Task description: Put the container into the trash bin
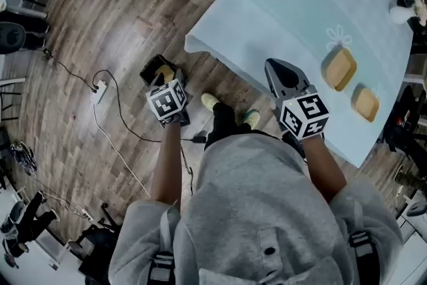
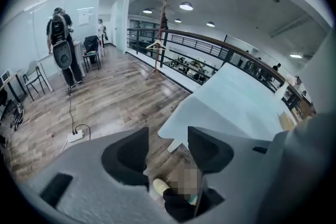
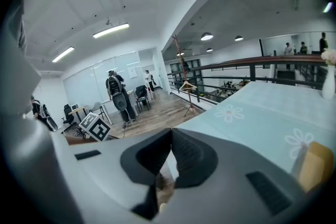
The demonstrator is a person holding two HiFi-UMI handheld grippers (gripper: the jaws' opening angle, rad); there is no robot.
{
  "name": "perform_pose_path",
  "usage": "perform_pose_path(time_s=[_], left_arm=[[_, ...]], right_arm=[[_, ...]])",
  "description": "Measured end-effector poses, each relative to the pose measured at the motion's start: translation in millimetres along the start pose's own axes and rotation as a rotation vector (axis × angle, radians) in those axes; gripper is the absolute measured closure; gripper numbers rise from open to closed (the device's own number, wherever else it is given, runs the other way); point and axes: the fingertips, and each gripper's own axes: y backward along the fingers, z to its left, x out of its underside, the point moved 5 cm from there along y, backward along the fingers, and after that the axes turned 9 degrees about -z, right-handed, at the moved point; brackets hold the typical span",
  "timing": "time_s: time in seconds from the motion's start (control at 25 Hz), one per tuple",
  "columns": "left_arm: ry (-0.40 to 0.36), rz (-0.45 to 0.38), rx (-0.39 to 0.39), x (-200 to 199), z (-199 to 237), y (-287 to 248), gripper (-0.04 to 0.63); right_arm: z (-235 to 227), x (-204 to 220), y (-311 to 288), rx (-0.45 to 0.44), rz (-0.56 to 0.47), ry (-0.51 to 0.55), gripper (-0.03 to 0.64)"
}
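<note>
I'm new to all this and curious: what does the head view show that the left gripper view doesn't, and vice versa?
Only the head view shows the wearer's grey hooded top and the two black-and-white marker cubes. Only the left gripper view shows the tall wooden coat stand and the round ceiling lights. Both show the pale blue flowered tablecloth and the white power strip on the wooden floor.
</note>
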Motion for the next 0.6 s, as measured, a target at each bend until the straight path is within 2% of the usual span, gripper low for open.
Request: perform_pose_path(time_s=[0.2, 0.44, 0.6], left_arm=[[-0.073, -0.019, 0.078, -11.8, -68.9, -1.4, 0.362], [-0.218, -0.031, 0.222, -24.5, -174.3, -3.6, 0.362], [-0.285, -0.029, 0.302, -26.2, -234.2, -0.5, 0.362]], right_arm=[[-38.9, -3.8, 47.5, 0.073, -0.058, -0.025, 0.591], [-90.8, 6.7, 126.3, 0.229, -0.125, -0.080, 0.591], [-116.0, 8.7, 168.5, 0.308, -0.156, -0.094, 0.591]])
